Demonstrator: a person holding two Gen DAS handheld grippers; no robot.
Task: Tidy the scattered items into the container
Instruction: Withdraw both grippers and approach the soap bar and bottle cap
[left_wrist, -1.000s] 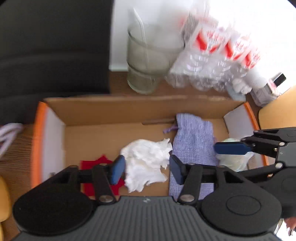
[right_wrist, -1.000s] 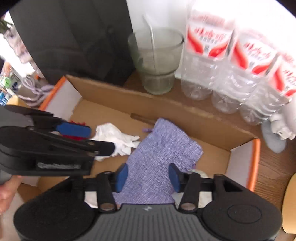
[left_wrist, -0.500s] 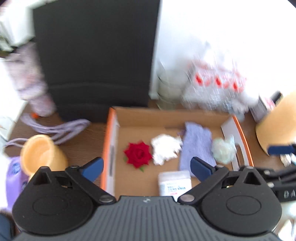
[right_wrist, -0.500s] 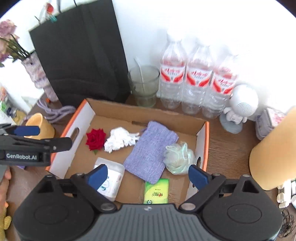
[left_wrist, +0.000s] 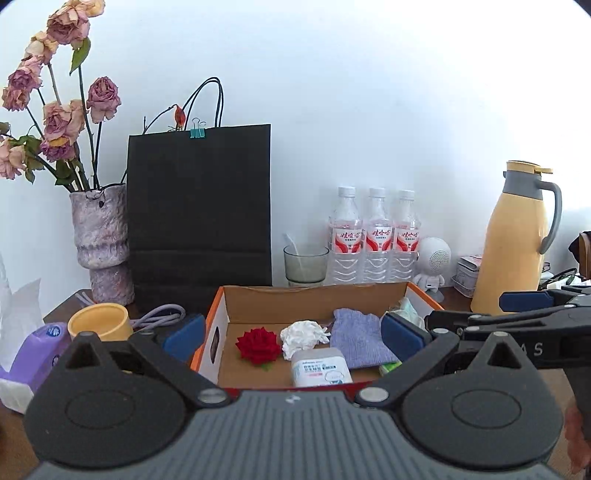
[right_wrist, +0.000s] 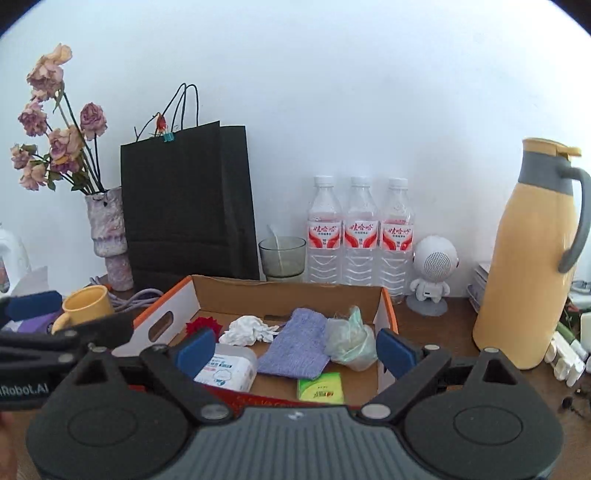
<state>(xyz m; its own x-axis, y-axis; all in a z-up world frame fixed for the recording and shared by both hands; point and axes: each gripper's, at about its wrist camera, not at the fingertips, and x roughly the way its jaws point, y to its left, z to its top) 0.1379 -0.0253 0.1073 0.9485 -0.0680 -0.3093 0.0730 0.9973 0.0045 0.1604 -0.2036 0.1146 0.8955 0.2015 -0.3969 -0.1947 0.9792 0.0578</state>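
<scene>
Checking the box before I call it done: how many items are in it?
6: rose, tissue, pouch, mesh ball along the back; wipes pack, green packet in front. More may hide under the pouch.

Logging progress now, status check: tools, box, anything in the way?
Left tool open, empty. Right tool open, empty. Cardboard box holds rose, tissue, purple pouch, packets. Nothing in the way.

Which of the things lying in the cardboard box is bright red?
The red fabric rose, lying at the left end of the cardboard box. Beside it are a white crumpled tissue and a lavender cloth pouch.
</scene>
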